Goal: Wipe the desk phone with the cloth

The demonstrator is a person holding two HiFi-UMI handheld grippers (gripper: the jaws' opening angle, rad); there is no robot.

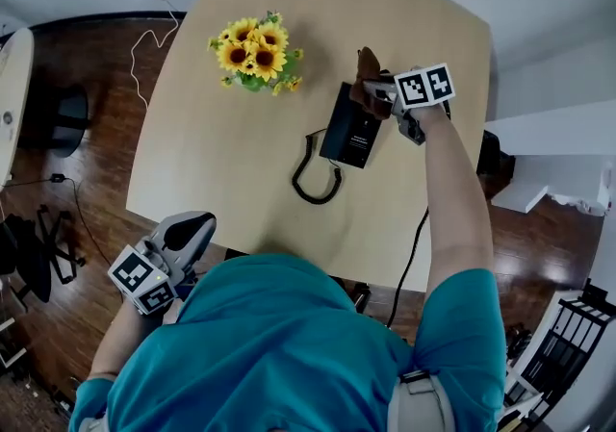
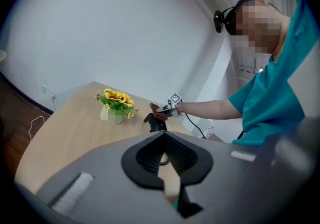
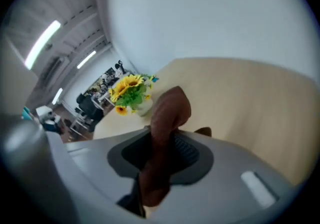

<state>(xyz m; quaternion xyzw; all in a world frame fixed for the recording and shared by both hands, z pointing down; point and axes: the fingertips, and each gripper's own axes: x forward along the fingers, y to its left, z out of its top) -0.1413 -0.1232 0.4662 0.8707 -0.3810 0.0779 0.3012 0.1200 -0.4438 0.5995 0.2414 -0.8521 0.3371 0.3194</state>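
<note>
- We are working two grippers: the right gripper [image 1: 373, 90] is pinching the one brown cloth [image 1: 366, 64] at the far end of the single desk phone [image 1: 350, 129].
- The left gripper [image 1: 195, 226] is hanging by the table's [image 1: 221, 165] near edge, jaws together, gripping nothing.
- One sunflower pot [image 1: 254, 55] is standing left of the phone.

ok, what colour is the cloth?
Brown. The cloth shows best in the right gripper view.
</note>
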